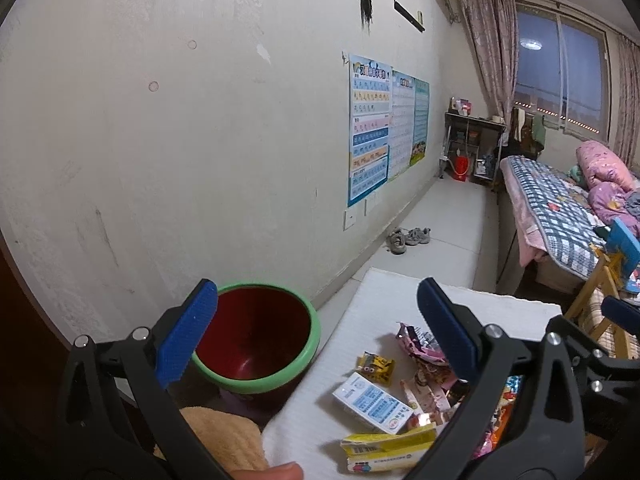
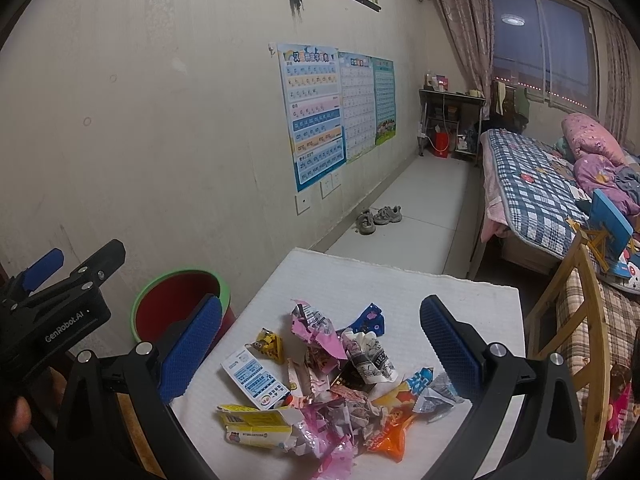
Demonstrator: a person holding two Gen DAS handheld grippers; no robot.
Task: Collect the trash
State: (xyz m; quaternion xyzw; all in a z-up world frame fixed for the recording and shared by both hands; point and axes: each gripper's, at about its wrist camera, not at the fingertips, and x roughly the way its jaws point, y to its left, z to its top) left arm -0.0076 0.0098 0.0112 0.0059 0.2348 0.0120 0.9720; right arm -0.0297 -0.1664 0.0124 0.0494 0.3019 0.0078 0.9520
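Left claw (image 1: 316,328) spread, empty, hovering by red bin (image 1: 256,336); right claw (image 2: 320,344) likewise spread above wrapper pile (image 2: 340,384) on white surface (image 2: 400,280) — light, crinkly, slippery film; pinch a crumpled fold, likely.

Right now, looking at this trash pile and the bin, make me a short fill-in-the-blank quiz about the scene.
1. The inside of the bin is red and its rim is ____.
2. The wrapper pile lies on a ____ mat.
3. Both the left gripper and the right gripper are ____.
4. By the wall, a pair of ____ sits on the floor.

Missing words: green; white; open; shoes
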